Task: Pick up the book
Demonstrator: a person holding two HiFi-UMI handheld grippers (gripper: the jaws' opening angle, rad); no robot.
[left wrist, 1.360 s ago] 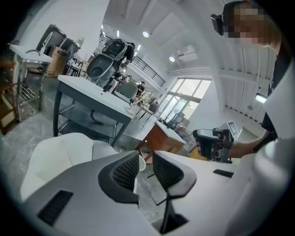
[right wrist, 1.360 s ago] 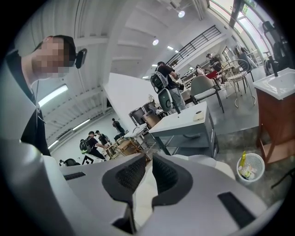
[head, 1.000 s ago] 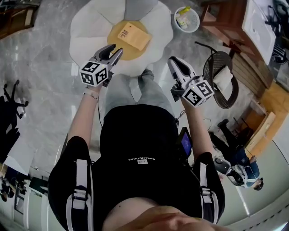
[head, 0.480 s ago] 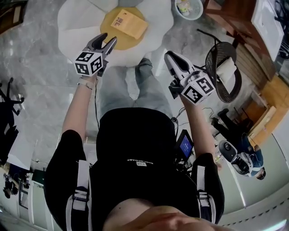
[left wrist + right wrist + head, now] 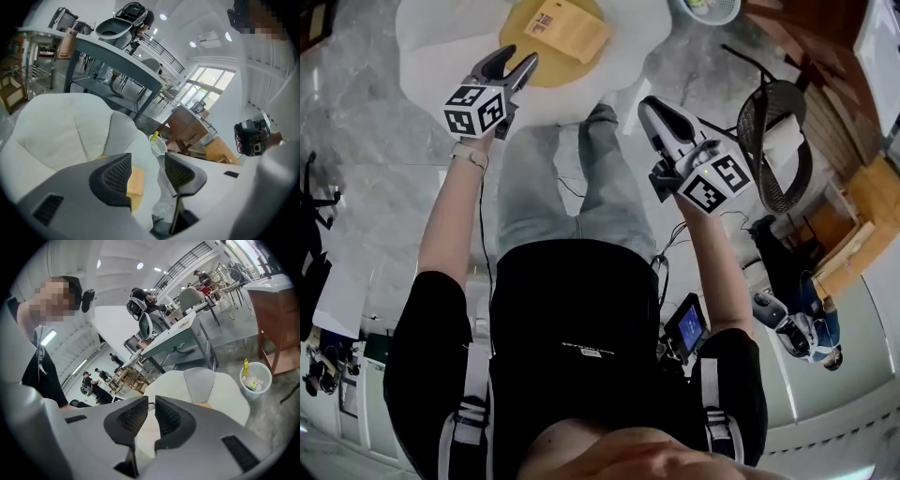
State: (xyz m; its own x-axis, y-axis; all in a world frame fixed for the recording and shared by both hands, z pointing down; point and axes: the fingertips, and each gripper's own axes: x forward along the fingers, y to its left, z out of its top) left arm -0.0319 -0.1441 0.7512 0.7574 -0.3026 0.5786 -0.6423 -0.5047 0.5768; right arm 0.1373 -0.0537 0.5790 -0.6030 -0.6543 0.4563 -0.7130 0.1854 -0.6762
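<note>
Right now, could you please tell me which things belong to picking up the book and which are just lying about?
For the job: book, flower-shaped cushion under it.
Lying about: waste basket, wicker chair.

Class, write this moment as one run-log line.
stage: approach | left gripper: jaws just been opening, empty, short of book | right gripper: shut, empty | book: flat on cushion, untouched

Both arms reach ahead of the torso. The left gripper, empty, has just been opening; the right gripper is nearly closed.
</note>
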